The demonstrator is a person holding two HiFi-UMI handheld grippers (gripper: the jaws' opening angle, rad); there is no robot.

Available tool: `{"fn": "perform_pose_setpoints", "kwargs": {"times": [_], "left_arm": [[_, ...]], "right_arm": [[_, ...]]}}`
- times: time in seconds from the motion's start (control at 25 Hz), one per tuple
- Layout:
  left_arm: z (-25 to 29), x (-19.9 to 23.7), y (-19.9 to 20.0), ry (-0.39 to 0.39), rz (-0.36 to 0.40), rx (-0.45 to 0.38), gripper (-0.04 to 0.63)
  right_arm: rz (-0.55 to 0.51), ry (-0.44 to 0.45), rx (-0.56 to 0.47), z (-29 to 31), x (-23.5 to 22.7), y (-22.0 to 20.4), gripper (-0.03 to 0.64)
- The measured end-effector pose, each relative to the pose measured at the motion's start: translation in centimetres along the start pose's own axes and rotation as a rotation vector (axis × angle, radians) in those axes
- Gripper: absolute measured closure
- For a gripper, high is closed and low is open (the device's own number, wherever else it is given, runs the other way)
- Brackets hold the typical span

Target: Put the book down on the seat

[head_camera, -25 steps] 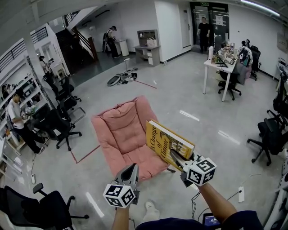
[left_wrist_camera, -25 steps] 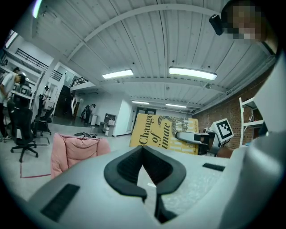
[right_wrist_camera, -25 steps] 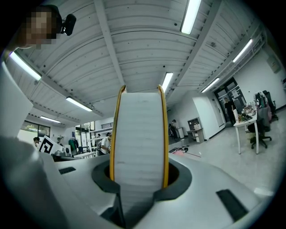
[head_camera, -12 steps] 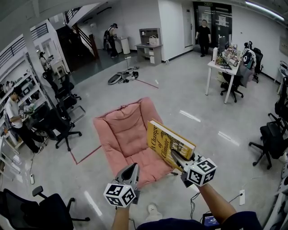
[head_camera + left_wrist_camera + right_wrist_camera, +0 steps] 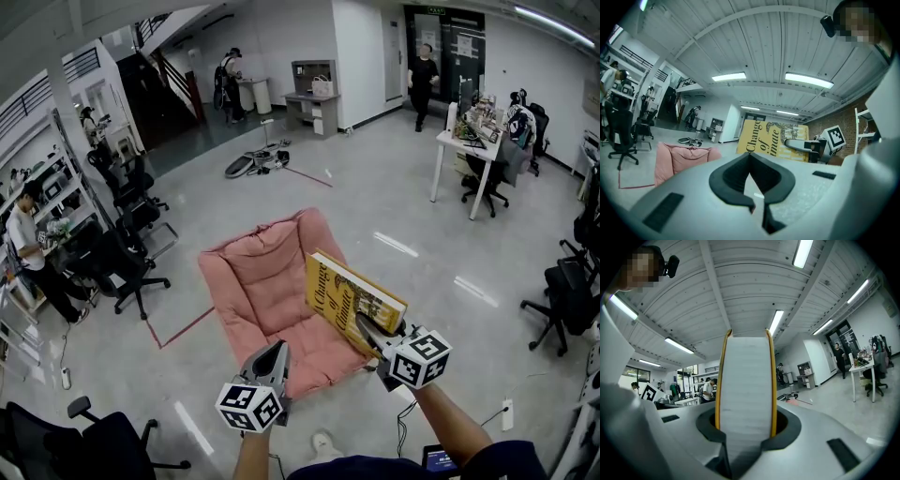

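Right tool (image 5: 370,333) grips the yellow book (image 5: 347,291) near the pink seat (image 5: 258,281).

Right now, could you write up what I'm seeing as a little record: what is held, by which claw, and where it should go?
Held item: thick yellow hardcover book, tilted, held in the air
Holder: right gripper, jaws clamped across the book's covers
Left gripper: shut, empty
Seat: pink cushioned chair, nothing lying on it
Book on seat: not yet

Black title on yellow book (image 5: 771,139) cover, "Change of" in full, last word partly covered, "imate" showing
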State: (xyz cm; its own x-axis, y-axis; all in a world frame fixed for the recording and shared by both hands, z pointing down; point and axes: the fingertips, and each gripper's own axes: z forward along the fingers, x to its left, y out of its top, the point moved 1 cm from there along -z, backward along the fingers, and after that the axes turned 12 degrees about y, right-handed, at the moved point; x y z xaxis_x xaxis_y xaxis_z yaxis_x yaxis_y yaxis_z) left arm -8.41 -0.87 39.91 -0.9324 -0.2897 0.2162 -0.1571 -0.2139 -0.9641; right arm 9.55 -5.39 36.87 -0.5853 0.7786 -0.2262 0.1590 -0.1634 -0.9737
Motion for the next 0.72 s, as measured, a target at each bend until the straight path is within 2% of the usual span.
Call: {"fn": "perform_pose_setpoints", "kwargs": {"times": [0.72], "left_arm": [[3.8, 4.5, 1.1, -0.036, -0.018, 0.007, 0.591]], "right_arm": [[-0.007, -0.029, 0.028, 5.2, -1.6, -0.5, 0.466]]}}
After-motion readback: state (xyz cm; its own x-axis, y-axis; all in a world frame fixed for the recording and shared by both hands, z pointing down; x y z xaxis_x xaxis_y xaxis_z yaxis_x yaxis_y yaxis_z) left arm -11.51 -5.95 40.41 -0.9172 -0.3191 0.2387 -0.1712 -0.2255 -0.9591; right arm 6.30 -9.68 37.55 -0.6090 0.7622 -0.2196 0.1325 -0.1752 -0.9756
